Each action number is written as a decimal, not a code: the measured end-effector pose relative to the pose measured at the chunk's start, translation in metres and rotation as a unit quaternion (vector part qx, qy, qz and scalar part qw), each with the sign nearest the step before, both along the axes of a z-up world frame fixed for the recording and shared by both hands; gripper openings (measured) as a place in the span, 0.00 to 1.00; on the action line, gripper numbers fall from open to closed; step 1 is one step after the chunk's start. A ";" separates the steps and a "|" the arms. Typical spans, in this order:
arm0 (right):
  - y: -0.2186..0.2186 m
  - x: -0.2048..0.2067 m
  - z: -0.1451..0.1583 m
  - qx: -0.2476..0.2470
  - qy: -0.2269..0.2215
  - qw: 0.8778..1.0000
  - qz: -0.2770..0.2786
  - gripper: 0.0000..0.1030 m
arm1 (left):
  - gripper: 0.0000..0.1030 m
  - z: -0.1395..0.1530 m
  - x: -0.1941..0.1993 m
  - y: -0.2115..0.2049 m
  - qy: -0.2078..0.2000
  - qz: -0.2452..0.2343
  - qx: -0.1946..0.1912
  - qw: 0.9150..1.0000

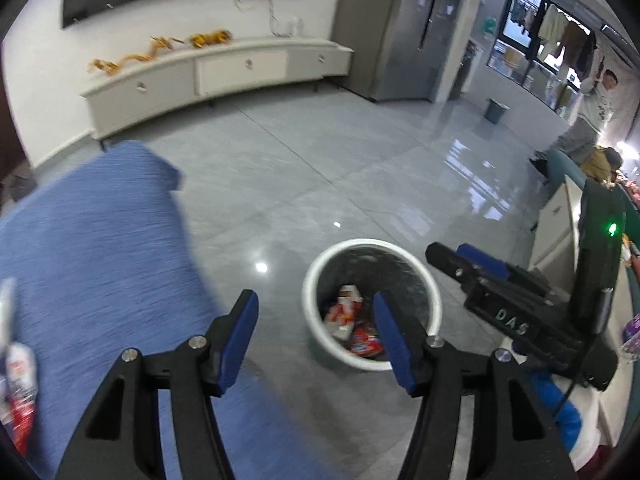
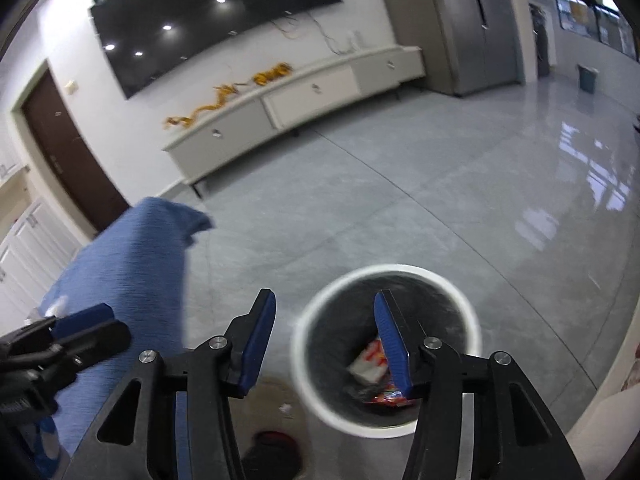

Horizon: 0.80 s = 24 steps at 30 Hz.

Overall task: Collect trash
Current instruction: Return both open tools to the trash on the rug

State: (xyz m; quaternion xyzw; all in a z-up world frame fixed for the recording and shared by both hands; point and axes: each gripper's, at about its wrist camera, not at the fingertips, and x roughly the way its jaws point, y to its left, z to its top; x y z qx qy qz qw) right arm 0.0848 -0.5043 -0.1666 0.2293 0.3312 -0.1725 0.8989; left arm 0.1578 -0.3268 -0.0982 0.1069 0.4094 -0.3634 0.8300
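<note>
Left wrist view: left gripper (image 1: 316, 338) released, empty, hovering above white bin (image 1: 316, 344) on floor. Wrappers (image 1: 346, 312) lying inside bin, likely just dropped. Right gripper (image 2: 326, 344) likewise released, empty, above bin. Blue cloth (image 1: 100, 260) left of bin.

left gripper (image 1: 316, 340): jaws stand apart, nothing between the blue pads (image 1: 240, 340); tilted downward.
right gripper (image 2: 326, 344): jaws stand apart, nothing held between its blue pads (image 2: 390, 340); tilted downward.
relation: side by side and near each other, not touching; the right gripper shows at the right edge of the left wrist view, the left gripper at the left edge of the right wrist view.
</note>
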 end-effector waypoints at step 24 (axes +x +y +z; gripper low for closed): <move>0.239 0.025 0.090 -0.041 -0.101 0.953 0.283 0.59 | 0.68 0.042 -0.072 0.382 -0.071 0.359 0.017 0.931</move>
